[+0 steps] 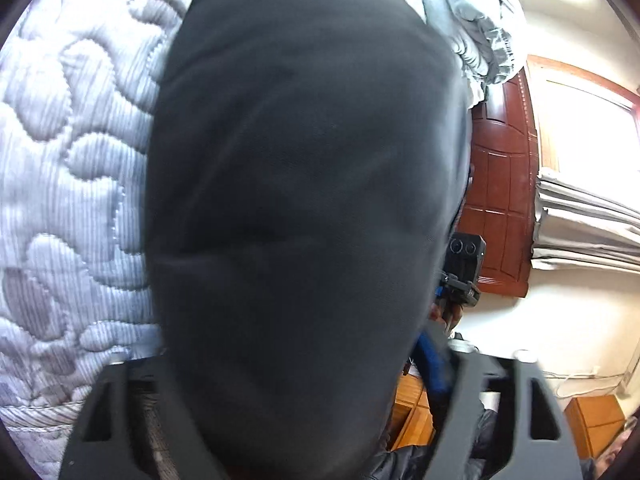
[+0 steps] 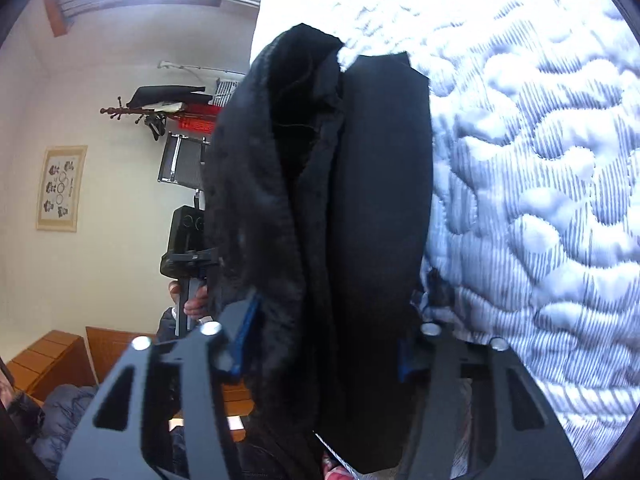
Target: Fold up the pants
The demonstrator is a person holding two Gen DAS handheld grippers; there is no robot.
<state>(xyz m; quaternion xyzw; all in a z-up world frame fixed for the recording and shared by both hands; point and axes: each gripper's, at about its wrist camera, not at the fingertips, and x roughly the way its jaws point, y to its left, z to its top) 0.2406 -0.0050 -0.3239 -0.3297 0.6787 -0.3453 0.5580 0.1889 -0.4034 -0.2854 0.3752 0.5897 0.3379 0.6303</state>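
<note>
The black pants [image 1: 304, 208] hang in front of the left wrist camera and cover most of that view. My left gripper [image 1: 308, 364] is shut on the pants; its fingertips are hidden behind the cloth. In the right wrist view the pants [image 2: 372, 232] hang as thick folded layers with a fuzzy black lining [image 2: 256, 208] showing. My right gripper [image 2: 324, 344] is shut on the pants, its blue-padded fingers [image 2: 244, 332] pressed against the cloth. The other gripper [image 2: 188, 240] shows at the left, held in a hand.
A quilted white-and-grey striped bed cover [image 1: 68, 168] lies behind the pants and also shows in the right wrist view [image 2: 540, 184]. A dark red wooden headboard [image 1: 500, 184], grey bedding [image 1: 472, 20], wooden furniture [image 2: 48, 360] and a coat rack [image 2: 152, 112] stand around.
</note>
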